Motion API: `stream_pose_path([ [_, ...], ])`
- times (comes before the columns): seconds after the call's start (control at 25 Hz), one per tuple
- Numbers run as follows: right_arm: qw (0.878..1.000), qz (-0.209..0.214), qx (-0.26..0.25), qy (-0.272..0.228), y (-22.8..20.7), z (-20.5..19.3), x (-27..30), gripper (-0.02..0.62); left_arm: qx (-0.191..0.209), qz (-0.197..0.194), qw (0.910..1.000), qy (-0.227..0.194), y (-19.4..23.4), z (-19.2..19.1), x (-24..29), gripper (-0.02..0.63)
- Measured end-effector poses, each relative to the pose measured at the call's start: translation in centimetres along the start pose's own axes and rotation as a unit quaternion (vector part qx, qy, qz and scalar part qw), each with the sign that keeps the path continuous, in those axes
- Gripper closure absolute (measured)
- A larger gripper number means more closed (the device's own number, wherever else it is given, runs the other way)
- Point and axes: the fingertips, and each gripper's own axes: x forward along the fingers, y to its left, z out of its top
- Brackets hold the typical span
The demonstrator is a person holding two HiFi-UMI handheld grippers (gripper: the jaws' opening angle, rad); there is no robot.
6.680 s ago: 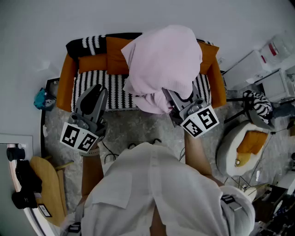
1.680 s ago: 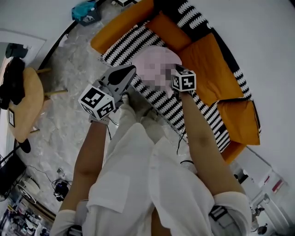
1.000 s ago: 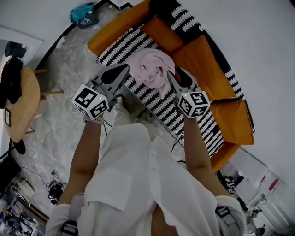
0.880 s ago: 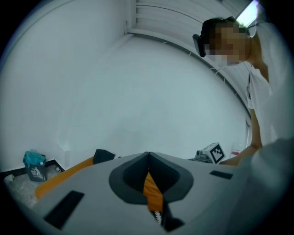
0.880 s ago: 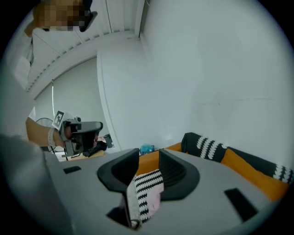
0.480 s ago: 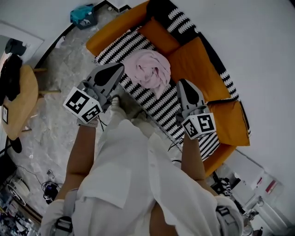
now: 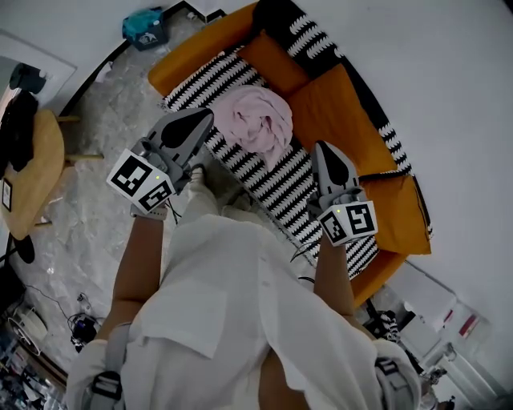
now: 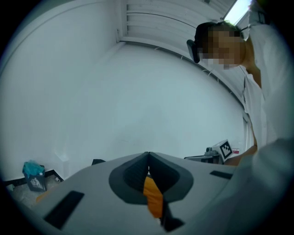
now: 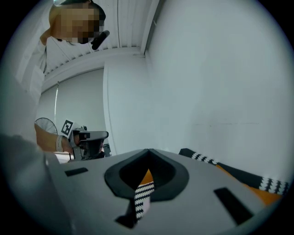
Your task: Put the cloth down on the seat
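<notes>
The pink cloth (image 7: 258, 120) lies crumpled on the black-and-white striped seat (image 7: 280, 182) of the orange sofa (image 7: 345, 112). Nothing grips it. My left gripper (image 7: 207, 115) hovers just left of the cloth, over the seat's front edge, and its jaws meet at the tip (image 8: 148, 153) with nothing in them. My right gripper (image 7: 327, 149) is off to the cloth's right above the seat, apart from it; its jaws are closed together (image 9: 149, 150) and empty. Each gripper view looks over the sofa at the white wall.
A round wooden stool (image 7: 32, 172) stands on the marble floor at the left. A teal bag (image 7: 144, 24) lies by the sofa's far arm. Cables (image 7: 80, 324) lie on the floor at lower left. White equipment (image 7: 449, 320) stands past the sofa's near end.
The right gripper carried the cloth down to the seat, let go of it, drew back to the right and closed. The left gripper backed off slightly to the left.
</notes>
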Motion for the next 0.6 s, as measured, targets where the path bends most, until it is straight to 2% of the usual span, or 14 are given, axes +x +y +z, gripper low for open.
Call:
stream_pose_path([
  [0.6,1.0,0.004,-0.023,0.016,-0.18,-0.54,-0.78,0.588,-0.001,0.001,1.0,0.01,-0.53,-0.63,-0.13,0.592],
])
